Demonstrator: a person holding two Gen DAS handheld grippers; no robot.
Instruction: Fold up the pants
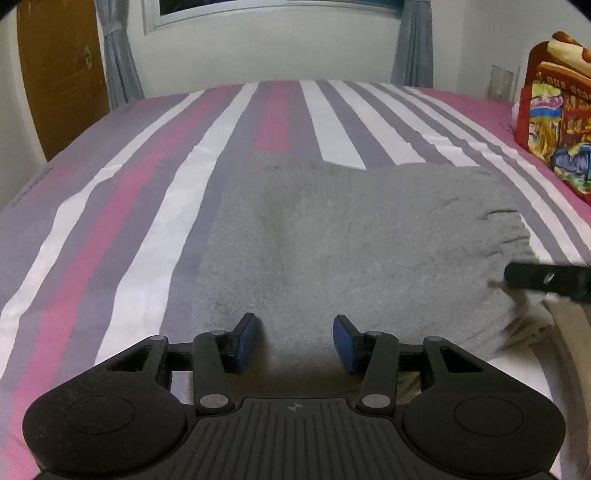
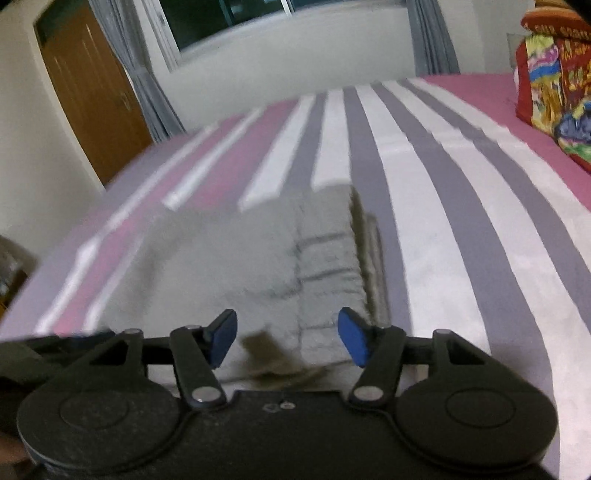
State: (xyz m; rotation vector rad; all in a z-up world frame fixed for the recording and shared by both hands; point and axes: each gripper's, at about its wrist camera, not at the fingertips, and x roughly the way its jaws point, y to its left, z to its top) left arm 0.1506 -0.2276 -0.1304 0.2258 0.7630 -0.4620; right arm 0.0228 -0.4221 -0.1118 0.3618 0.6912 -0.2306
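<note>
A: Both tools spread, left tool [image 1: 297,341] and right tool [image 2: 286,338] gripping nothing; the grey pants [image 1: 351,236] lie folded near the bed's [image 1: 110,206] front edge

B: The waistband layers could slide apart if only the top is pinched

A bed [image 1: 155,206] fills the lower view, its sheet striped pink, grey and white. Beyond its far edge stands a pale wall [image 1: 266,48] with a window [image 1: 277,9] at 12 o'clock — dark glass, flanked by grey-blue curtains [image 1: 120,62]. A brown wooden door [image 1: 61,70] sits at 10 o'clock, and a colourful printed cushion [image 1: 557,125] at 2 o'clock.
</note>
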